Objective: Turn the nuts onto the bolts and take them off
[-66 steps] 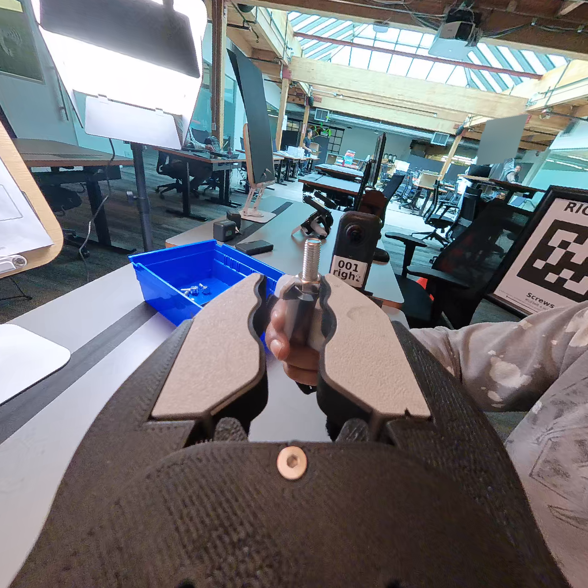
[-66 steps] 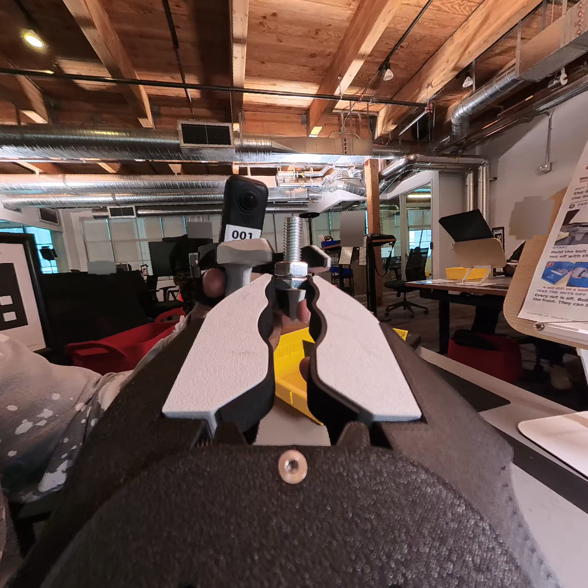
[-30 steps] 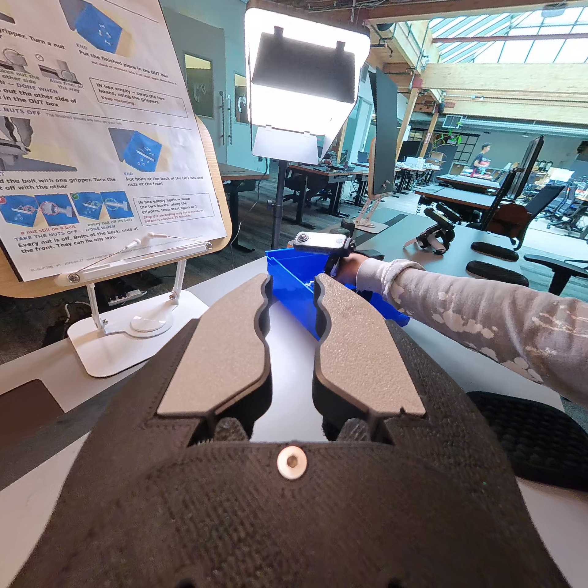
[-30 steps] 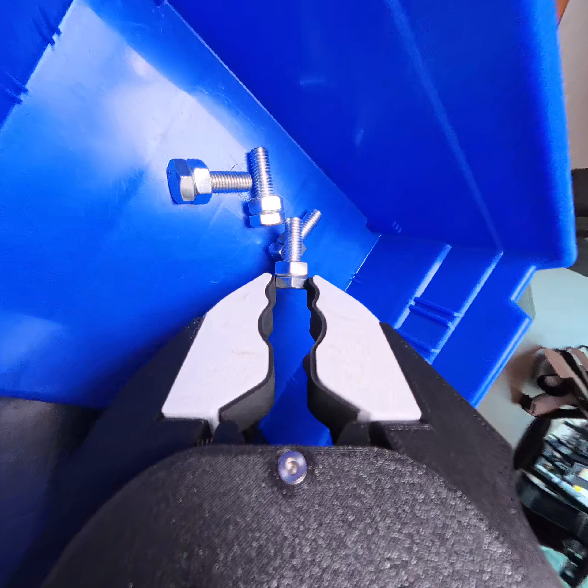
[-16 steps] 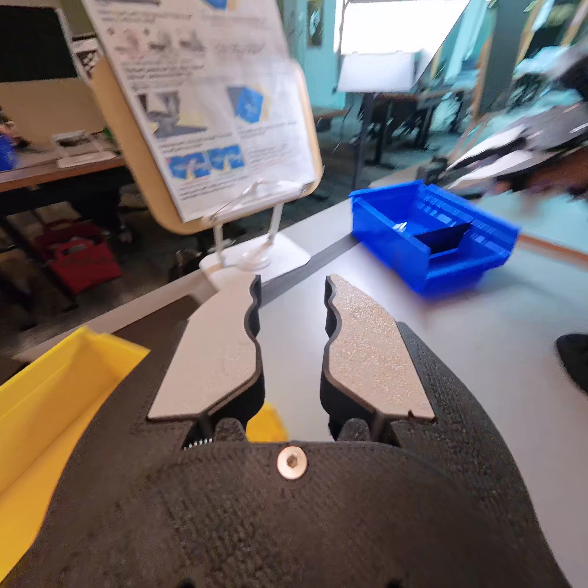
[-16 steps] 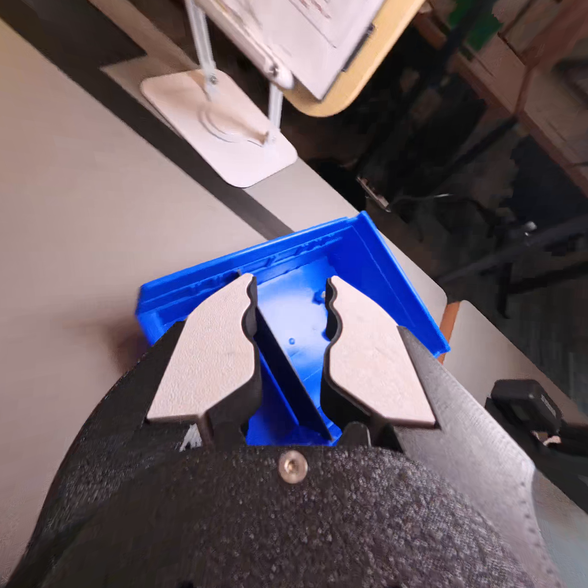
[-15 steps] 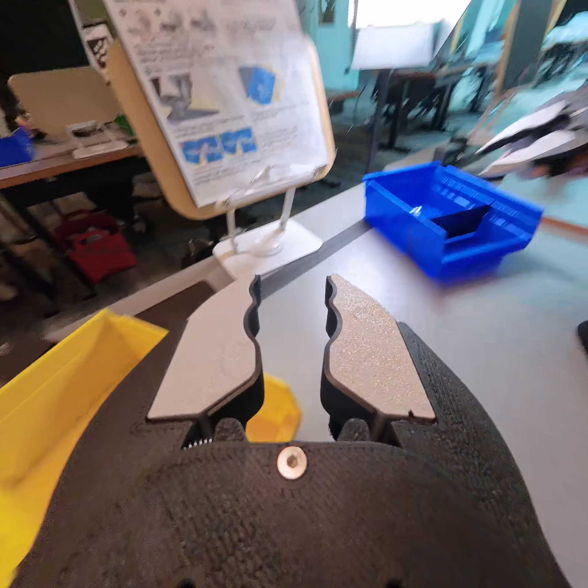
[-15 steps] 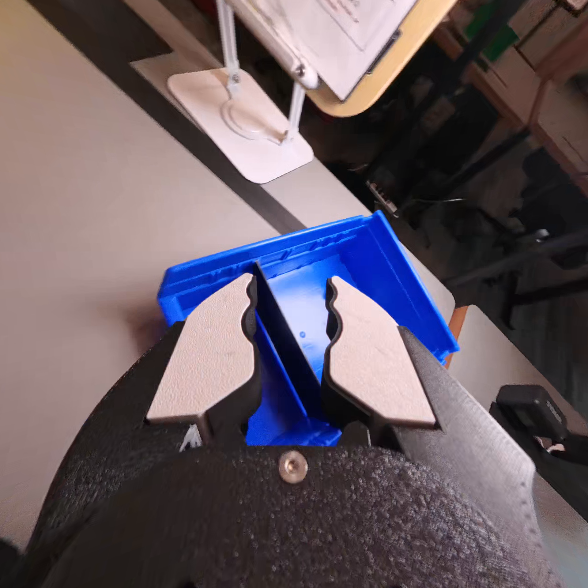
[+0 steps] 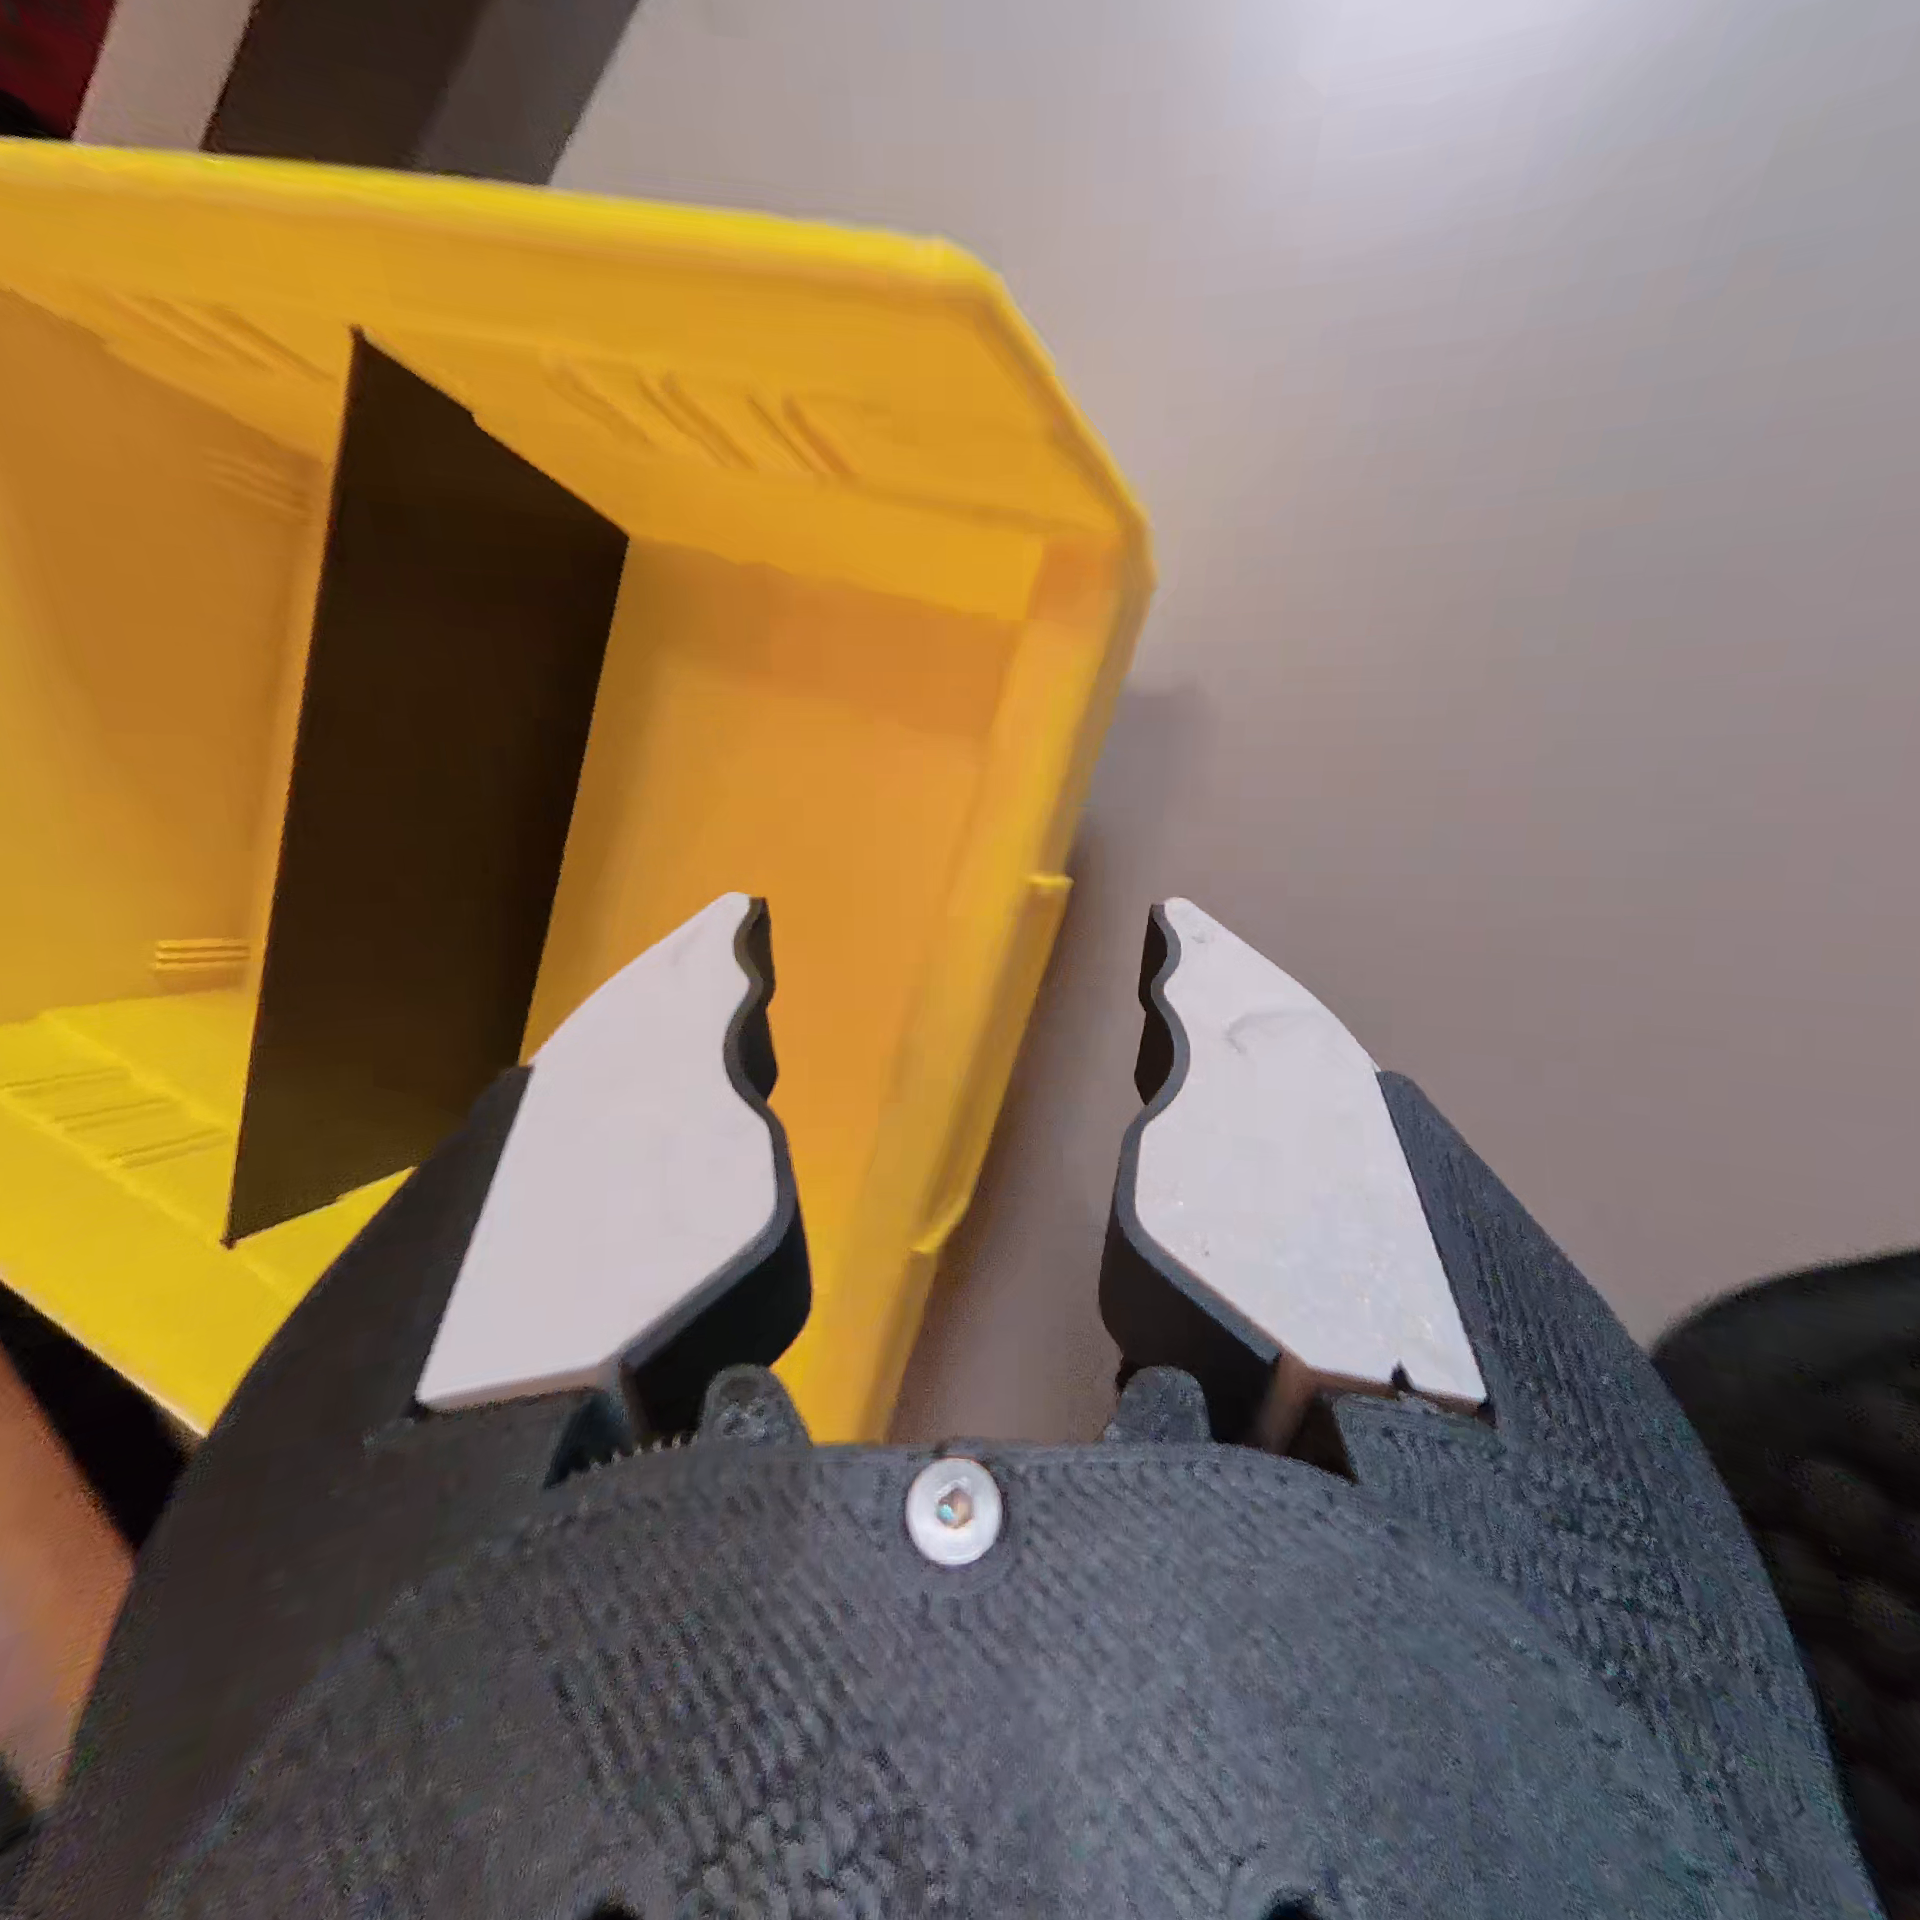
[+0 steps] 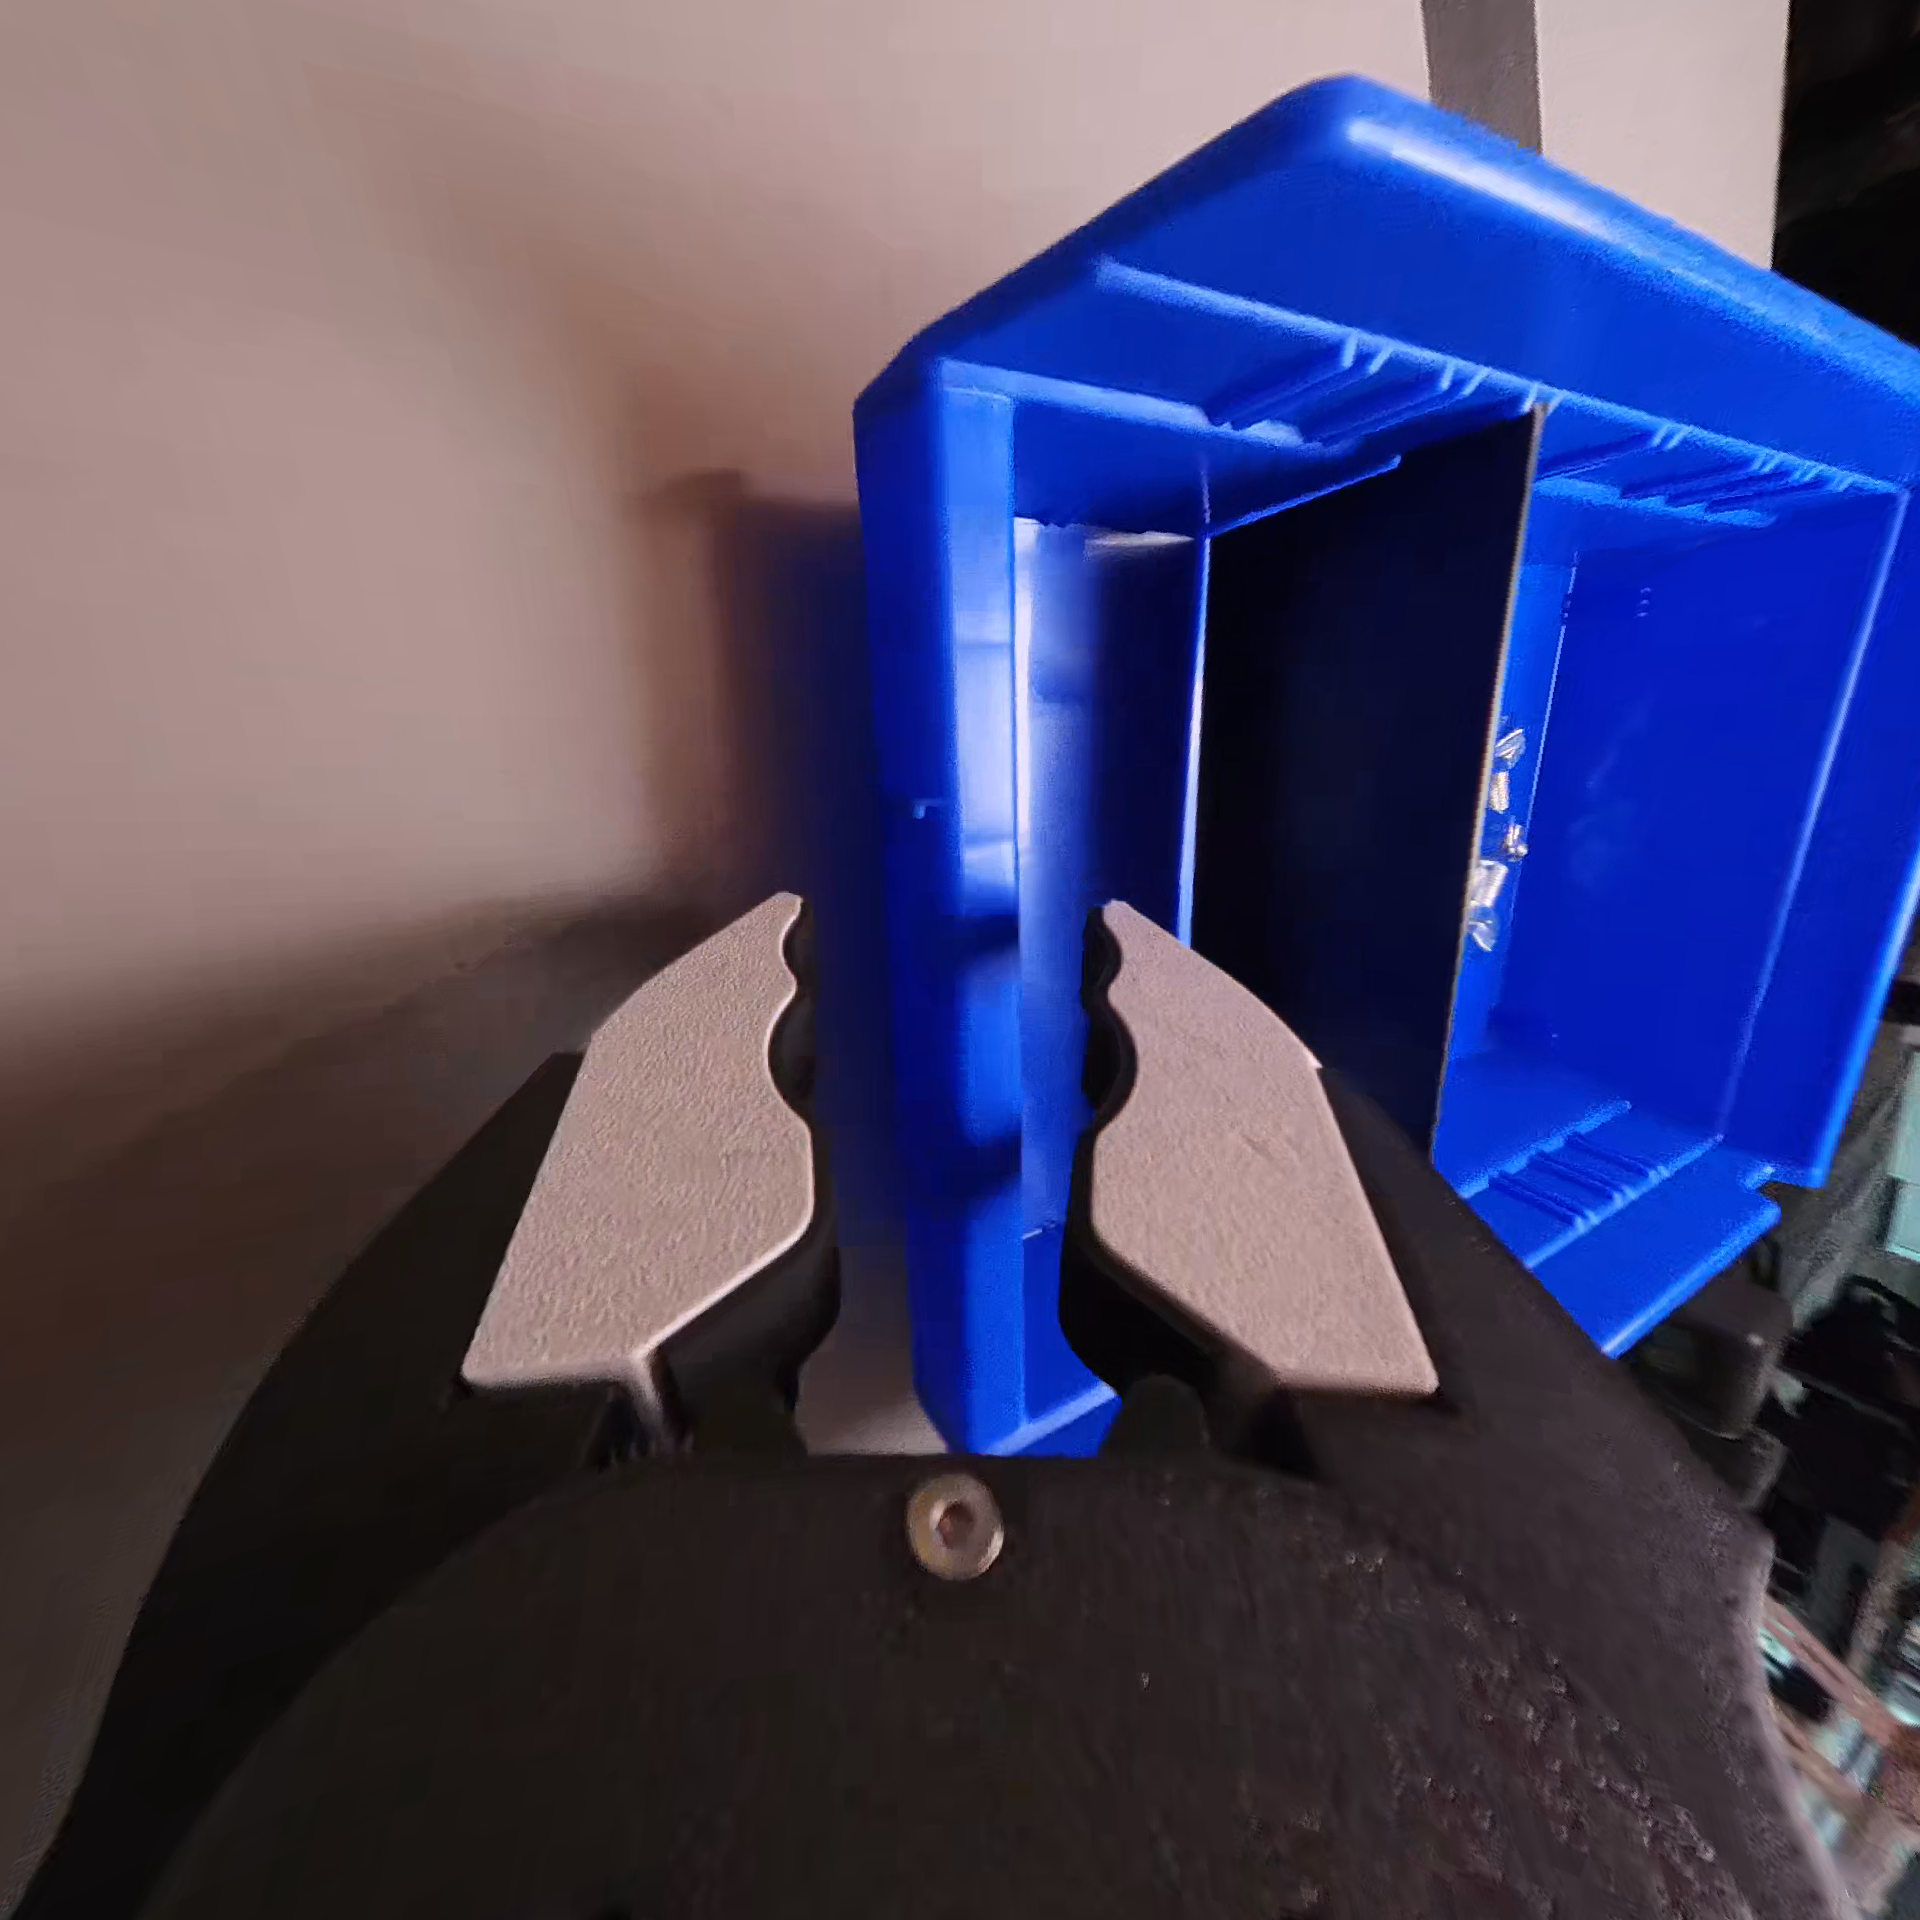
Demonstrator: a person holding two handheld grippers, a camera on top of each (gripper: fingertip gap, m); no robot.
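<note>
Bolts [image 10: 1496, 831] lie in the blue bin's [image 10: 1351, 260] far compartment, behind its divider; the right gripper [image 10: 945, 914] straddles the bin's near wall, jaws narrowly apart. The left gripper [image 9: 956, 914] — wide, empty — straddles the yellow bin's [image 9: 727, 270] wall on the counter [image 9: 1507, 416].

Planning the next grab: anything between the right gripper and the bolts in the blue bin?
Yes. The right gripper straddles the blue bin's near side wall, jaws open. The bolts lie past the dark divider, in the far compartment. That divider stands between them.
</note>
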